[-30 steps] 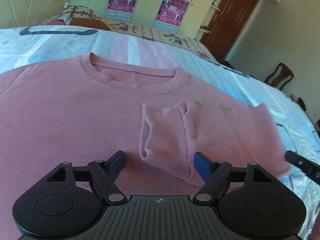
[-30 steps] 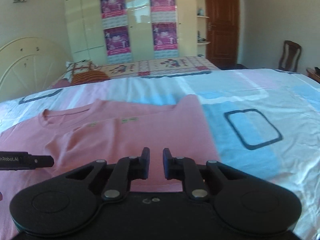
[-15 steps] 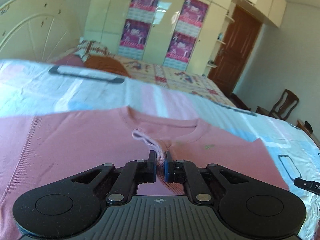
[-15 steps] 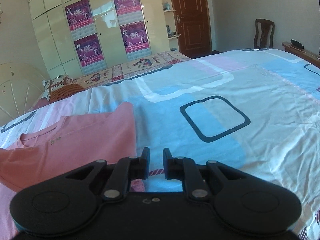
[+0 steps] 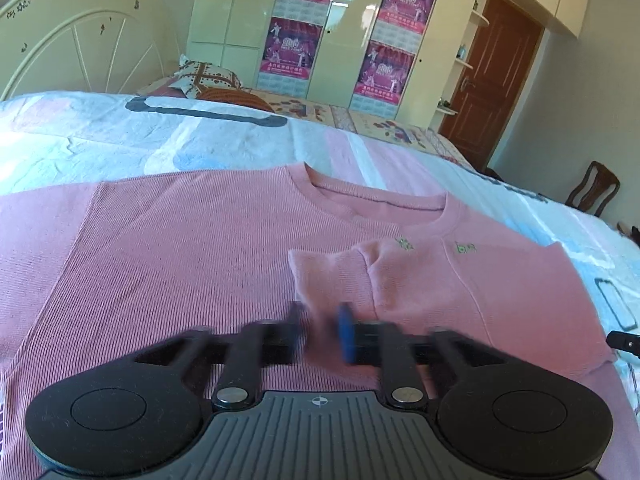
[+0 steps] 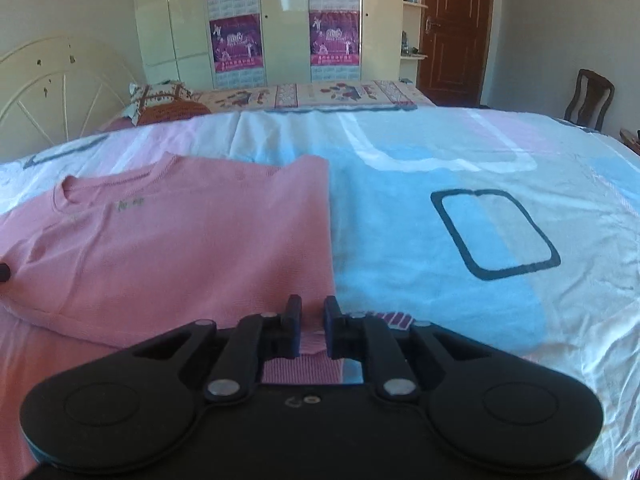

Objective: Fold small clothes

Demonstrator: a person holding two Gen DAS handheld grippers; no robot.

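The left gripper (image 5: 320, 330), blurred, has its jaws a little apart astride the folded-in sleeve cuff (image 5: 320, 276); the right gripper (image 6: 308, 326) nearly pinches the pink sweater (image 6: 192, 240) hem. The sweater lies flat on the bed (image 6: 460, 168). Judged: sleeve fold in hand; next, the opposite side needs folding.

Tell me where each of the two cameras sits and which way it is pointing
Left wrist: sits on the left gripper, looks across the pink sweater toward the wardrobe; own blurred jaws show.
Right wrist: sits on the right gripper, looks over the sweater's right edge and the bedsheet; own jaws show.
Shared: sweater, wardrobe, door.
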